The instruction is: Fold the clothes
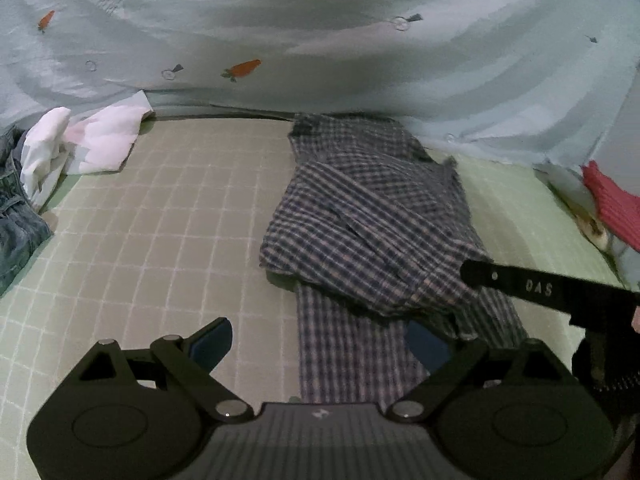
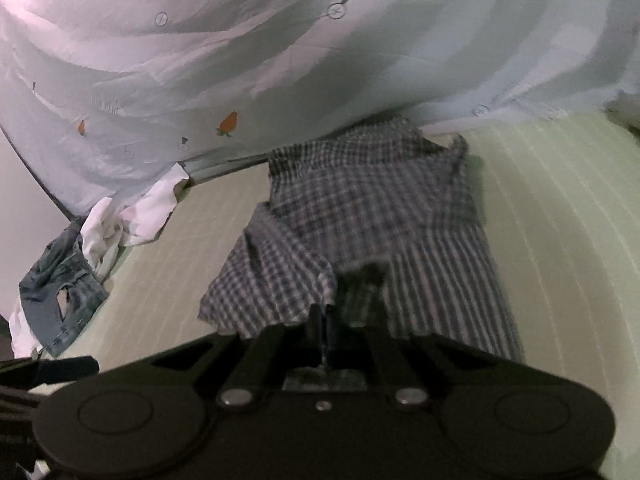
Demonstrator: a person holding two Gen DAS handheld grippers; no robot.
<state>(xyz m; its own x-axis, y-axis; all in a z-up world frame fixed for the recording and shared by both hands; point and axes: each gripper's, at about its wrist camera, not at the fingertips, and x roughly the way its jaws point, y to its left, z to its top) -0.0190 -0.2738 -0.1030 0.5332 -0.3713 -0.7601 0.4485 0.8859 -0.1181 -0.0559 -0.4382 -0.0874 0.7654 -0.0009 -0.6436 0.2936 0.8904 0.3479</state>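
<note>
Here, right gripper pinched shut on a fold of the blue-and-white checked cotton shirt, lying crumpled on the pale green gridded mat. Left gripper spread wide above the shirt's near hem, holding nothing. Only in the left view: red knit cloth right of the shirt.

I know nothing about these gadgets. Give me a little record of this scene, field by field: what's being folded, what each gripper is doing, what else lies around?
Garment: plaid shirt, partly folded on the green mat
Left gripper: open, holding nothing, low over the shirt's near edge
Right gripper: shut on a lifted shirt edge
Other clothes: white garment and jeans at far left, red fabric at right
Backdrop: carrot-print sheet
</note>
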